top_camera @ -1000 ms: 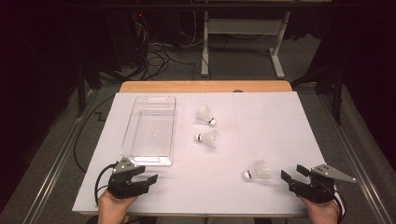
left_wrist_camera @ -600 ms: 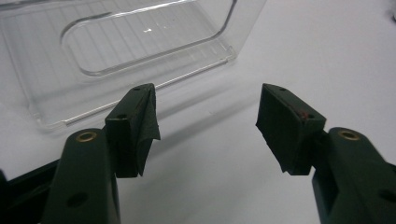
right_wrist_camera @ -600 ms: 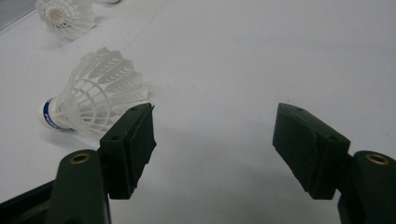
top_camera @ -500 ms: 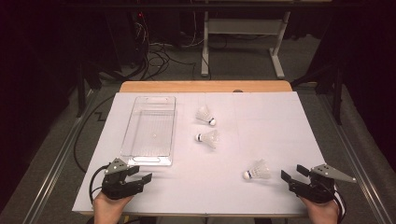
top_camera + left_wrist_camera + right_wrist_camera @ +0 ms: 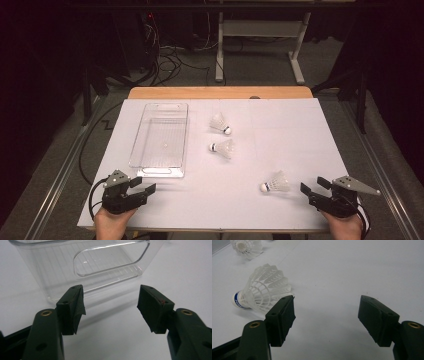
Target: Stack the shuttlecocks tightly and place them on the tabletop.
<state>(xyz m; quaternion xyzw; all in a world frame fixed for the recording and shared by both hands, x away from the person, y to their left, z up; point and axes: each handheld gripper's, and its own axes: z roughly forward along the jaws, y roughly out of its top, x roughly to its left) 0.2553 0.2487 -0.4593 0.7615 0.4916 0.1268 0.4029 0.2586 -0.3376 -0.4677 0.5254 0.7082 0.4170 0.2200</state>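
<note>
— So, where do the two tools sit?

— Low at the near edge of the white worktop (image 5: pixel 300 130). The left hand-held gripper (image 5: pixel 141 187) is at the near left corner, jaws spread apart with nothing between them. In the left gripper view the left hand-held gripper (image 5: pixel 111 305) points at the short end wall of a clear plastic tray (image 5: pixel 82 267), which has a slot handle cut through it; the pads are near the tray but not touching it.

— And the tray in the high view?

— The clear plastic tray (image 5: pixel 150 167) lies lengthwise on the left half of the worktop, and it looks empty, though the clear plastic makes that hard to judge.

— The right side?

— The right hand-held gripper (image 5: pixel 311 189) is at the near right, jaws also wide apart and holding nothing. A shuttlecock (image 5: pixel 275 183) lies on its side just beside it, cork toward the left. In the right gripper view that shuttlecock (image 5: pixel 262 293) sits beyond the left jaw, outside the gap.

— Any others?

— Two more shuttlecocks lie mid-worktop, right of the tray: one farther (image 5: pixel 220 123), one nearer (image 5: pixel 222 148).
</note>
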